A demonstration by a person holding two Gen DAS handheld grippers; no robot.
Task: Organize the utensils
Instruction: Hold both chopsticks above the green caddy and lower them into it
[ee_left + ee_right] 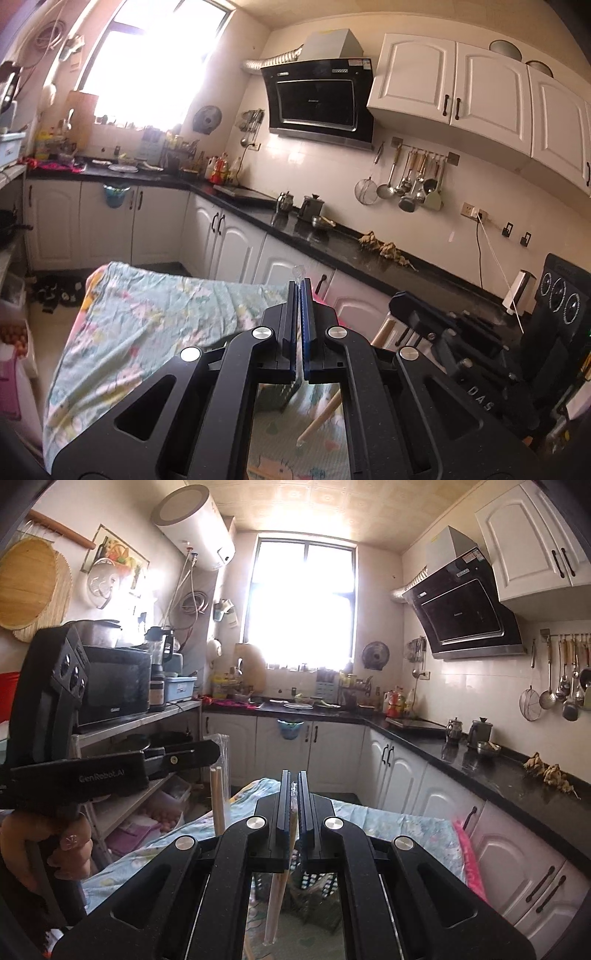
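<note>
While both grippers are pinched nearly closed on wrapped chopsticks, the step in hand looks like carrying these utensils above the floral tablecloth (147,325) toward wherever they are to be gathered. The left gripper (300,295) has its jaws almost together, with only a sliver of clear plastic wrapper (298,272) poking out past the tips; below its body a wooden chopstick (321,417) slants down in a transparent sleeve, so it seems to grip the package by its upper end. The right gripper (291,794) is likewise narrowly closed on a sleeved chopstick pair (277,897) that hangs down beneath the jaws.

To do this well, I would keep both grips firm, since the slippery film could let the sticks slide, and keep the sticks close to vertical so they do not swing. A dark basket (314,893) seems to lie below the right tool, though it is too hidden to be sure.

Both tools point roughly level across the kitchen, raised above the table. Seen from the right wrist, the left tool is up and to the left, held by a bare hand (70,845), with another sleeved chopstick pair (218,794) hanging upright just beside it.
</note>
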